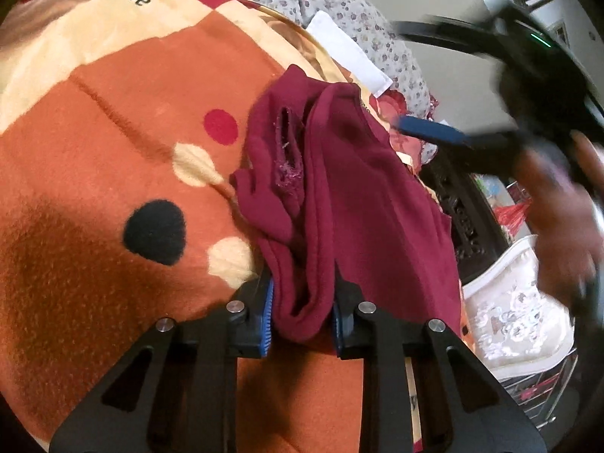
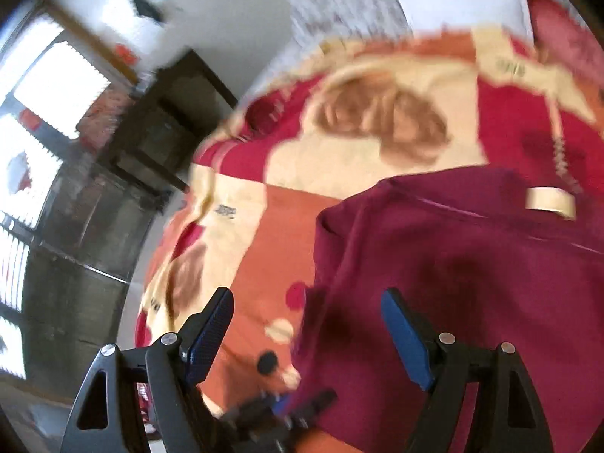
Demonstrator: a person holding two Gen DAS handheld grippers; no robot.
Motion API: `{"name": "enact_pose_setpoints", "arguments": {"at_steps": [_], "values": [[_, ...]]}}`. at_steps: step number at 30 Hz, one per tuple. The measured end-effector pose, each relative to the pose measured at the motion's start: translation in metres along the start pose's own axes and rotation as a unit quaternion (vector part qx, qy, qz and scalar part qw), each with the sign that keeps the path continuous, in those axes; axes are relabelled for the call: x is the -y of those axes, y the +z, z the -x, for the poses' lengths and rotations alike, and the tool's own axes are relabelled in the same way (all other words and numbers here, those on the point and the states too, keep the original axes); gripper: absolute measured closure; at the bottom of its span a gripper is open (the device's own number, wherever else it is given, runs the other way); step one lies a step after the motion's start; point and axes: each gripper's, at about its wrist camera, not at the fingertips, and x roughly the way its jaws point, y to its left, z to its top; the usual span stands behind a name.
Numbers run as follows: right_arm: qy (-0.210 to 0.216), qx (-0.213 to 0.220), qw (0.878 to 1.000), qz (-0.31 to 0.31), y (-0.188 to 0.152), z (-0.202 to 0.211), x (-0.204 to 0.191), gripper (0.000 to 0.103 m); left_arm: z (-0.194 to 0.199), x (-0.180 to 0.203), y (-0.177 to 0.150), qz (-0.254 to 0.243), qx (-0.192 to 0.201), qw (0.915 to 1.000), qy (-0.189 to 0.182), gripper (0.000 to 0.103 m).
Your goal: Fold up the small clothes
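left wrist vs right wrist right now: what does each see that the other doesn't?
Left wrist only: the left gripper with its fingers pinched on a bunched edge of the maroon garment, a floral pillow, and the person's hand carrying the blurred right gripper.

Right wrist only: the right gripper open with nothing between its fingers, a bright window, and a pale label on the garment.

Both: the maroon garment lying on the orange, cream and red blanket.

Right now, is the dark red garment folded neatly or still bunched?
Bunched. The dark red garment lies in rumpled ridges on the orange blanket, one end pinched in the left claw.
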Motion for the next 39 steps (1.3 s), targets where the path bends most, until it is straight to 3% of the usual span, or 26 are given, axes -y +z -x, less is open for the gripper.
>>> {"name": "enact_pose_setpoints", "arguments": {"at_steps": [4, 9, 12, 13, 16, 19, 20, 25, 31, 36, 39], "values": [[-0.025, -0.036, 0.997, -0.061, 0.026, -0.043, 0.006, 0.025, -0.001, 0.000, 0.000, 0.003, -0.001, 1.0000, -0.003, 0.081], [-0.142, -0.069, 0.986, -0.049, 0.039, -0.083, -0.015, 0.025, 0.000, -0.003, 0.000, 0.007, -0.001, 1.0000, -0.007, 0.080], [-0.212, -0.059, 0.975, -0.040, 0.043, -0.098, -0.030, 0.025, 0.001, -0.002, 0.000, 0.005, 0.000, 1.0000, -0.006, 0.080], [-0.237, -0.053, 0.969, -0.032, 0.043, -0.103, -0.035, 0.028, 0.002, -0.003, 0.000, 0.005, 0.001, 1.0000, -0.007, 0.080], [-0.296, -0.051, 0.954, -0.017, 0.040, -0.110, -0.041, 0.058, 0.004, -0.002, 0.000, 0.001, 0.002, 1.0000, -0.008, 0.083], [-0.278, -0.044, 0.959, -0.021, 0.039, -0.091, -0.032, 0.086, 0.005, 0.001, 0.000, -0.006, 0.004, 1.0000, -0.001, 0.086], [-0.260, -0.040, 0.965, -0.024, 0.038, -0.080, -0.027, 0.089, 0.006, 0.005, -0.001, -0.014, 0.003, 0.9999, 0.006, 0.087], [-0.188, 0.000, 0.982, -0.023, 0.029, -0.005, -0.003, 0.091, 0.030, 0.048, 0.003, -0.066, 0.022, 0.9976, 0.002, 0.090], [-0.120, 0.039, 0.992, -0.029, 0.015, 0.100, 0.046, 0.091, 0.045, 0.153, -0.010, -0.173, 0.038, 0.9833, -0.042, 0.090], [-0.128, 0.044, 0.990, -0.043, -0.001, 0.169, 0.112, 0.091, 0.001, 0.231, -0.045, -0.225, 0.000, 0.9721, -0.065, 0.090], [-0.128, 0.043, 0.989, -0.057, -0.013, 0.175, 0.156, 0.091, -0.038, 0.251, -0.069, -0.239, -0.033, 0.9689, -0.054, 0.090]]}}
